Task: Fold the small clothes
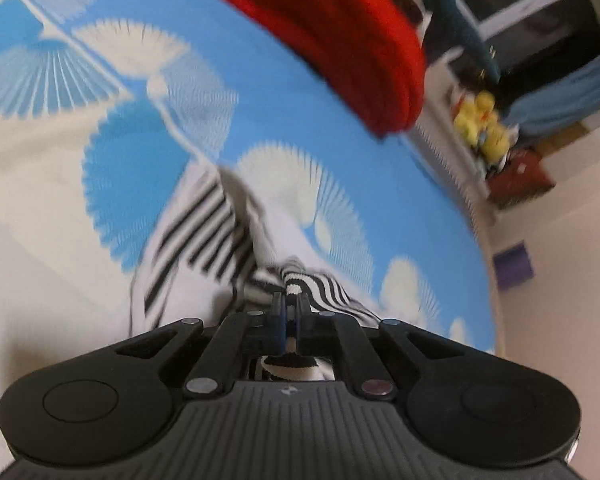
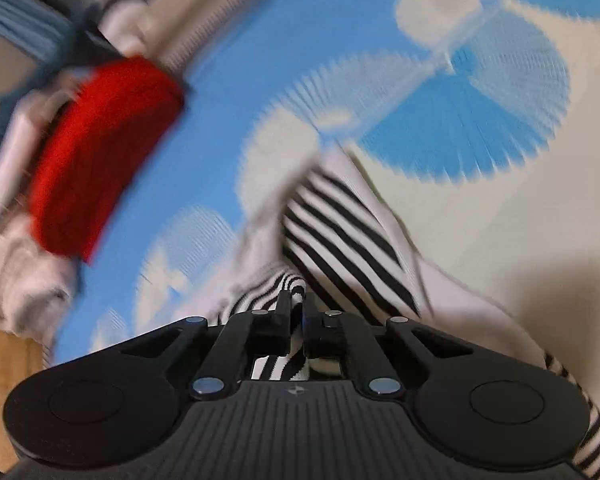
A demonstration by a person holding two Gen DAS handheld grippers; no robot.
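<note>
A small black-and-white striped garment (image 1: 204, 236) lies on a blue bedsheet with white fan prints (image 1: 260, 92). My left gripper (image 1: 289, 300) is shut on a bunched striped edge of it, the cloth pinched between the black fingers. In the right wrist view the same striped garment (image 2: 340, 232) stretches away from my right gripper (image 2: 298, 300), which is shut on another striped edge. Both views are blurred by motion.
A folded red garment (image 1: 340, 40) rests at the far side of the bed, on a pile of pale clothes (image 2: 16, 272). Past the bed's edge are yellow soft toys (image 1: 482, 124), a red box (image 1: 520, 178) and pale floor (image 1: 560, 280).
</note>
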